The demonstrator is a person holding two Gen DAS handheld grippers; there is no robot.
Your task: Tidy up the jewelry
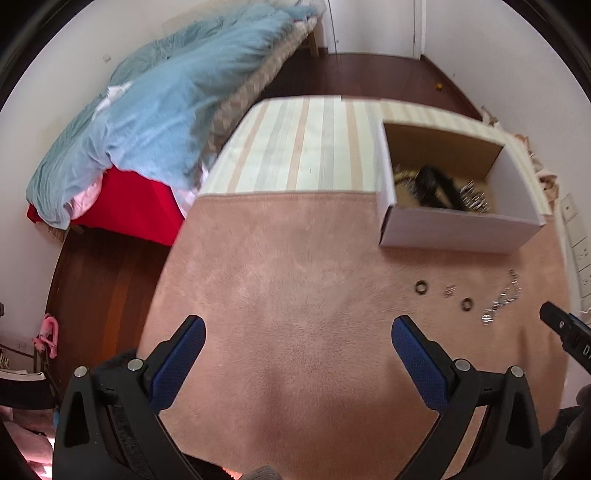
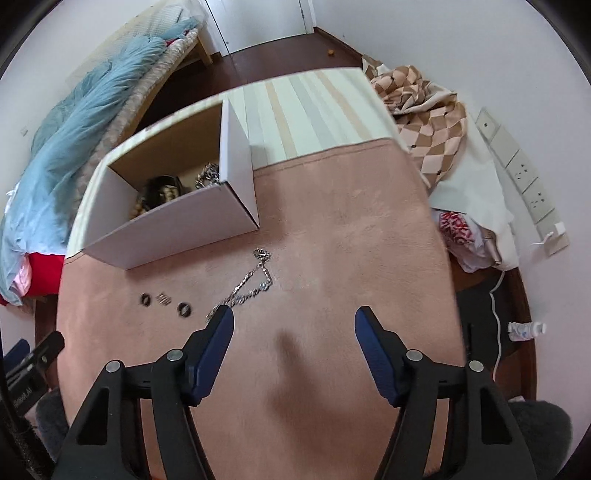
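Pink plush cloth (image 2: 332, 229) covers the near part of the table, with a striped cloth (image 2: 314, 107) showing at its far end. Dark wooden floor (image 1: 99, 295) runs around the table, and white walls close the room in. To the left a bed carries a rumpled blue duvet (image 1: 147, 122) over a red sheet (image 1: 136, 206). On the right, a checked beige blanket (image 2: 424, 122) is heaped against the wall, beside a row of wall sockets (image 2: 524, 177). A white door (image 2: 258, 22) stands at the far side.

A white box (image 2: 177, 225) with a brown inside sits open on the table, where the pink and striped cloths meet. Some dark and silvery jewelry lies in its bottom, too blurred to sort out.

On the pink cloth in front of the box lies a silver chain (image 2: 251, 284), loosely trailed. Just left of it are three small pieces in a row: a dark ring (image 2: 145, 299), a pale clip-like piece (image 2: 163, 298) and a second dark ring (image 2: 184, 309), each apart from the next.

Left gripper (image 1: 298, 328) hangs over bare pink cloth, fingers wide apart and holding nothing, well to the left of the jewelry. Right gripper (image 2: 294, 315) is likewise spread wide and empty; its left fingertip (image 2: 221, 321) sits at the near end of the chain, though I cannot tell whether it touches.
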